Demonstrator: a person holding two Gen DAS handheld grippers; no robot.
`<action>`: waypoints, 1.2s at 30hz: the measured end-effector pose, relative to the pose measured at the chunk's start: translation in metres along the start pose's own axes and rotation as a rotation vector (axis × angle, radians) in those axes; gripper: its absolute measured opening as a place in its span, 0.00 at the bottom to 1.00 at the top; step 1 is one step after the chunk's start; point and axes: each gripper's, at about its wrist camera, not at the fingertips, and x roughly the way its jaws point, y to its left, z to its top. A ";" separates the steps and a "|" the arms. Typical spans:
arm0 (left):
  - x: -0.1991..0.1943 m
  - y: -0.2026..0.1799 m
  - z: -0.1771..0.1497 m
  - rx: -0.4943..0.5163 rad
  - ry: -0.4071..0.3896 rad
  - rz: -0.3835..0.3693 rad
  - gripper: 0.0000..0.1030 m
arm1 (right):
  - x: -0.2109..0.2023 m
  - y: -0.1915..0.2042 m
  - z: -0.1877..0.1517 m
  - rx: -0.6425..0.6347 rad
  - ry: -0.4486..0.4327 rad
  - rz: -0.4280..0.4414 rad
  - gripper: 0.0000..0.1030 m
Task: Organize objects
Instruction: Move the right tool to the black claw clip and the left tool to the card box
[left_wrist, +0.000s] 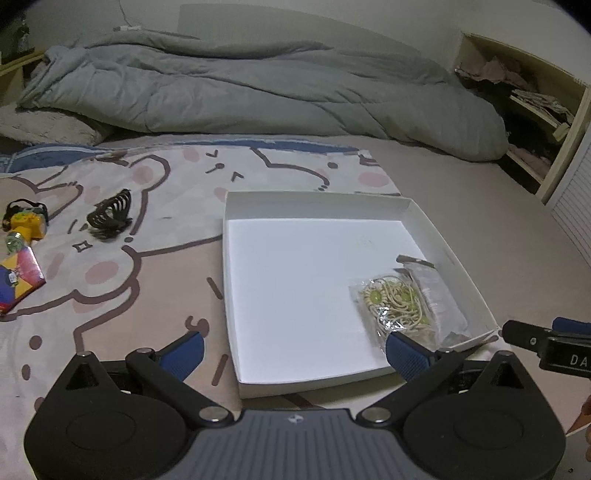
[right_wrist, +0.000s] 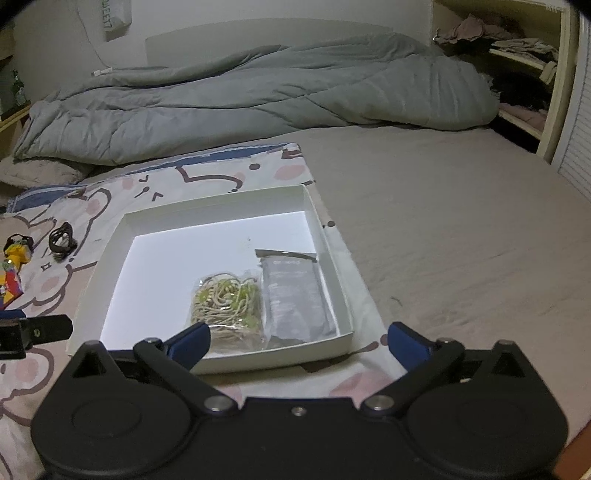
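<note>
Both tools stand wide open and empty: the left gripper (left_wrist: 295, 350) hangs over the near edge of the white box (left_wrist: 317, 203), the right gripper (right_wrist: 299, 343) over its near right corner. 2 things already lie in the box, touching side by side: a clear bag of cord and beads (right_wrist: 227, 299) and a grey pouch (right_wrist: 295, 299). Both look light, soft and slick.

3 things wait on the cartoon blanket (left_wrist: 155, 258), well left of the box. The dark hair claw (left_wrist: 110, 216) looks light, stiff and springy with thin teeth that could snap, so I would grip it across its spine. The yellow toy (left_wrist: 27, 223) with its strap looks hard and light; take it by the body. The flat colourful packet (left_wrist: 20, 277) needs pinching at an edge.

Nothing lies between them and the box except its low wall. The grey duvet (left_wrist: 240, 85) is far behind.
</note>
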 end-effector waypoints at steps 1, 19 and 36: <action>-0.002 0.000 0.000 0.002 -0.006 0.004 1.00 | 0.001 0.001 0.000 0.000 0.002 0.006 1.00; -0.026 0.096 0.040 -0.070 -0.081 0.126 1.00 | 0.015 0.095 0.050 -0.115 -0.025 0.136 1.00; -0.056 0.239 0.089 -0.119 -0.152 0.239 1.00 | 0.043 0.232 0.114 -0.171 -0.075 0.281 1.00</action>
